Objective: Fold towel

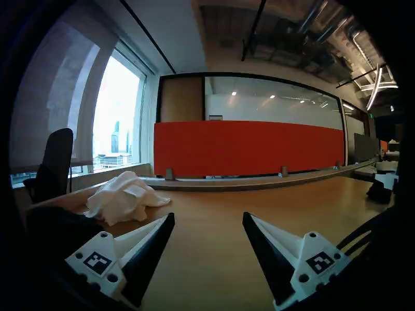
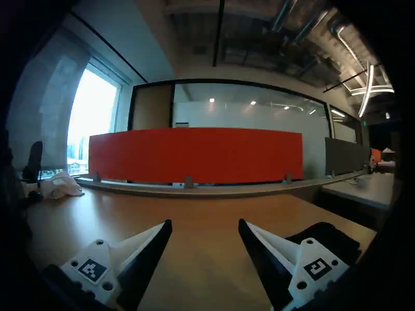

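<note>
I see a wide wooden tabletop [image 1: 218, 207] running ahead of both tools, closed at its far edge by a long red partition [image 1: 249, 147], with a bright window [image 1: 116, 119] off to the left. The towel [image 1: 124, 197] is white, crumpled into a loose unfolded heap on the tabletop, ahead and left of my left hand-held gripper [image 1: 207, 215], apart from its fingers. From my right hand-held gripper [image 2: 205, 222] it lies far off left. Both have their fingers spread, holding nothing.
</note>
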